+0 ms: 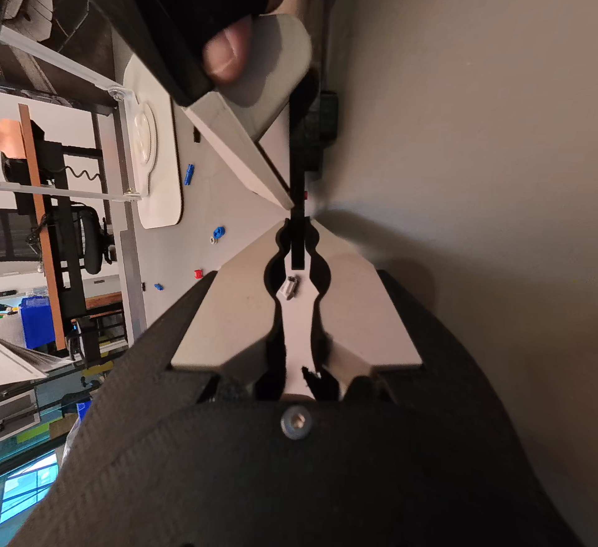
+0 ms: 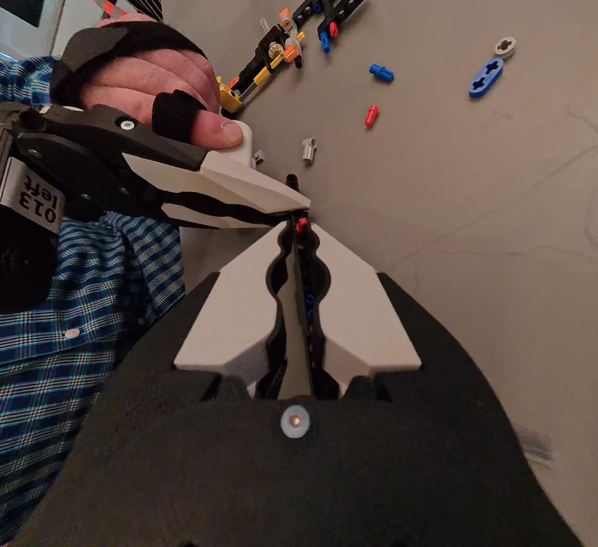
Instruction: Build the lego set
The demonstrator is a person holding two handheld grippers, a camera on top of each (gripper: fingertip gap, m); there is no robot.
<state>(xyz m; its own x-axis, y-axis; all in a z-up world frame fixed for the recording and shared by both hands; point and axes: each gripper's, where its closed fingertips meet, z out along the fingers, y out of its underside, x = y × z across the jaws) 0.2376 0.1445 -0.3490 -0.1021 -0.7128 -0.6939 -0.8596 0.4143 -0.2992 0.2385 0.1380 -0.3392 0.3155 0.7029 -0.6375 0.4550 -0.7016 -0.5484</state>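
1. The left gripper (image 2: pixel 291 209) is seen nearly closed — whether anything is pinched cannot be told.
2. A black beam (image 2: pixel 302 276) with a red pin (image 2: pixel 301 224) is clamped in the right gripper's (image 2: pixel 299 224) closed jaws.
3. A partial assembly (image 2: pixel 330 4) and loose pins (image 2: pixel 382 72) are left on the tabletop (image 2: pixel 485 208) — much is judged unfinished.

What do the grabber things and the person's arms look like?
Each hand-held gripper has a black textured body with a silver screw in the middle, and two pale wedge-shaped fingers with wavy black inner edges: the right hand-held gripper and the left hand-held gripper. The left one carries a grey tag. Black fabric straps wrap the hand, and the sleeve is blue plaid.
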